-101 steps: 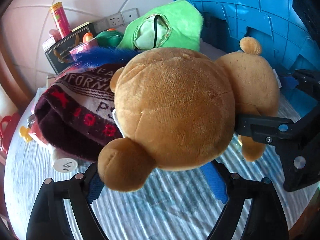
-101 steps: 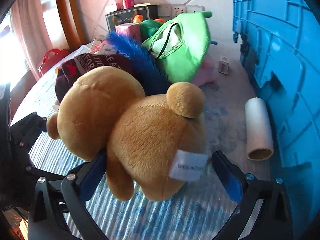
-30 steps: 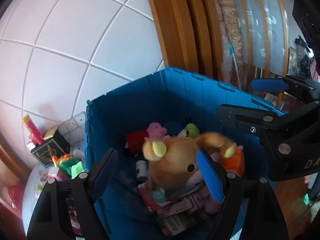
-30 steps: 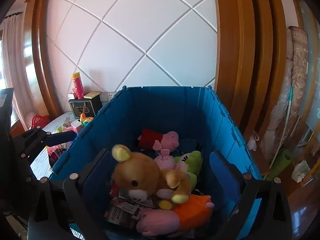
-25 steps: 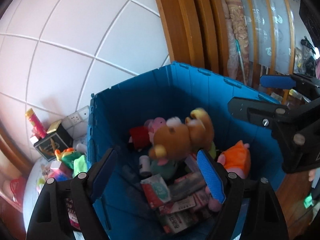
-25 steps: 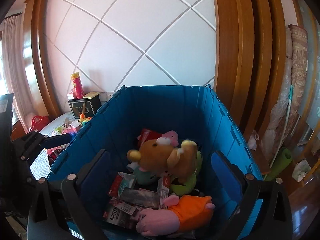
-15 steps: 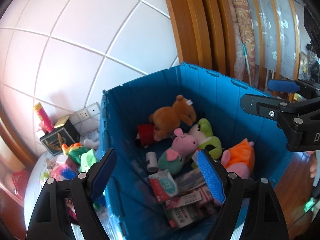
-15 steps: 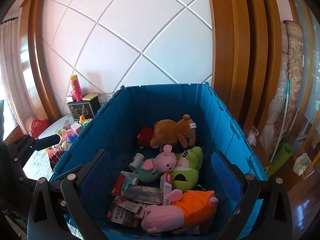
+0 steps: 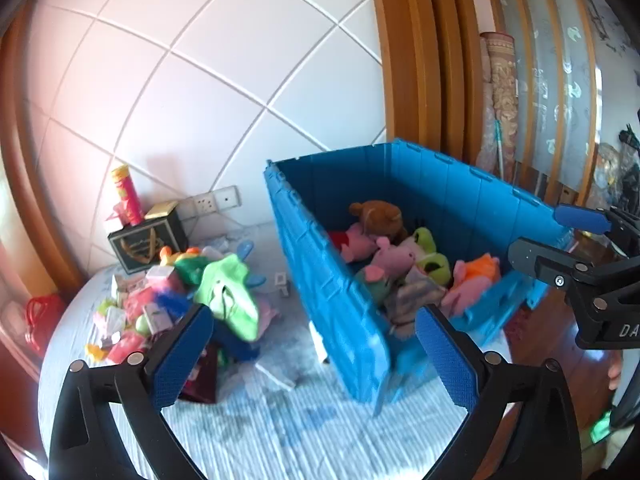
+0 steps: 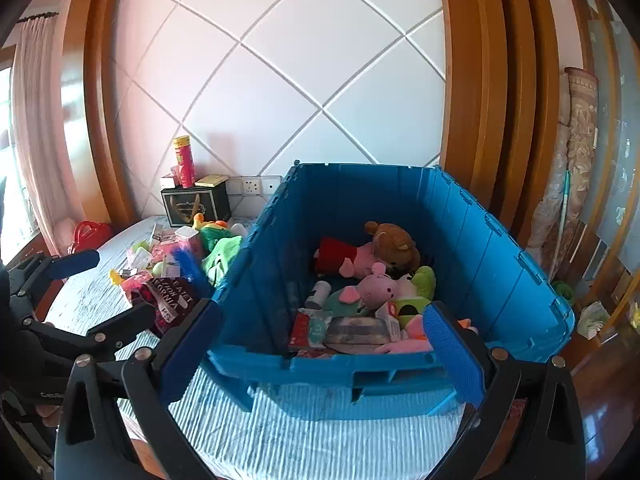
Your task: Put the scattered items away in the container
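Observation:
A big blue plastic crate (image 9: 332, 292) (image 10: 508, 264) stands on the striped table. The brown teddy bear (image 9: 378, 214) (image 10: 394, 242) lies inside at the far end, among pink pig plushes (image 10: 378, 282), a green frog plush (image 10: 420, 284) and packets. My left gripper (image 9: 316, 360) is open and empty, above the crate's near left wall. My right gripper (image 10: 320, 344) is open and empty, above the crate's front rim. A pile of scattered items lies left of the crate: a green plush (image 9: 228, 292) (image 10: 220, 256), a dark knitted hat (image 10: 168, 300), small boxes.
A black box (image 9: 148, 240) (image 10: 194, 204) with a red-yellow can (image 9: 126, 194) (image 10: 184, 162) on it stands by the wall sockets. A red item (image 9: 38, 316) lies at the table's left edge. Wooden floor and rolled rugs (image 10: 576, 152) are to the right.
The teddy bear, held between both grippers on the table, was dropped into the crate and has settled at its far end. Both grippers have pulled back and to the left, open.

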### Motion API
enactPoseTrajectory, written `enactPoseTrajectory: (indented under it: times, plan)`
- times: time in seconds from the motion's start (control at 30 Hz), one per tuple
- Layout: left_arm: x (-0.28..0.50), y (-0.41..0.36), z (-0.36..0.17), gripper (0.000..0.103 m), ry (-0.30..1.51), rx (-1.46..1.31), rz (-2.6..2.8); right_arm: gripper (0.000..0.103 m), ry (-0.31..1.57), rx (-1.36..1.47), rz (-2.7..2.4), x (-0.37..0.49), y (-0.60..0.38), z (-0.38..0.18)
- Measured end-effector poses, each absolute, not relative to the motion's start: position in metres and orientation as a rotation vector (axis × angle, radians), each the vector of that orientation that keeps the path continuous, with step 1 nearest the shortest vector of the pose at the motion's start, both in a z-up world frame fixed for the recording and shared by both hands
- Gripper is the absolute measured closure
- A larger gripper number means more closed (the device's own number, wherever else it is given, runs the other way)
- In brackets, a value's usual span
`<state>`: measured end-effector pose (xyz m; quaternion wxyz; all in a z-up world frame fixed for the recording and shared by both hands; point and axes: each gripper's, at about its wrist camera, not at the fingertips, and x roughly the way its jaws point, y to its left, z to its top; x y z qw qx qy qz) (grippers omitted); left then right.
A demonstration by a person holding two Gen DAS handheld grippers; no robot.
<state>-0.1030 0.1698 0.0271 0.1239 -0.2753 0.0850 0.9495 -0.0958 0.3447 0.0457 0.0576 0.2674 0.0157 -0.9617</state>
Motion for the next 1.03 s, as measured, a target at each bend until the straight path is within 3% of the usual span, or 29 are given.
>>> enactPoseTrajectory:
  times: [0.47, 1.03]
  plan:
    - [-0.024, 0.068, 0.036, 0.001, 0.143, -0.867, 2.853, 0.0, 0.058, 0.798, -2.925, -0.013, 0.259, 0.052]
    - [0.011, 0.024, 0.057, 0.001, 0.051, -0.779, 2.939, 0.0, 0.091, 0.737, -2.925, 0.02, 0.222, 0.062]
